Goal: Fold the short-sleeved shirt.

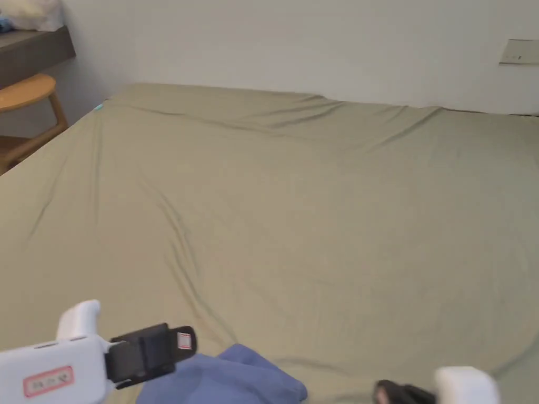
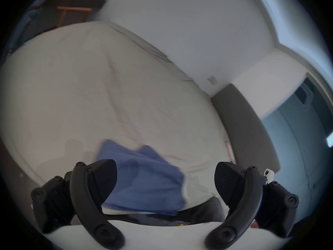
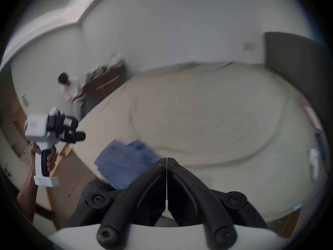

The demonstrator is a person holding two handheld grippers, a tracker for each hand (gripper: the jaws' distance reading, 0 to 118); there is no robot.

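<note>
A blue short-sleeved shirt lies crumpled at the near edge of the bed, which has an olive-green sheet. My left gripper hovers just left of the shirt. In the left gripper view its jaws stand wide open with the shirt below and beyond them, untouched. My right gripper sits low at the shirt's right. In the right gripper view its jaws are shut together with nothing between them, and the shirt lies just to their left. A hand holds the left gripper above the bed's corner.
A wooden stool and a dark shelf stand left of the bed. The white wall with a switch plate is behind. A dark headboard bounds the bed's right side. A person is by the far shelf.
</note>
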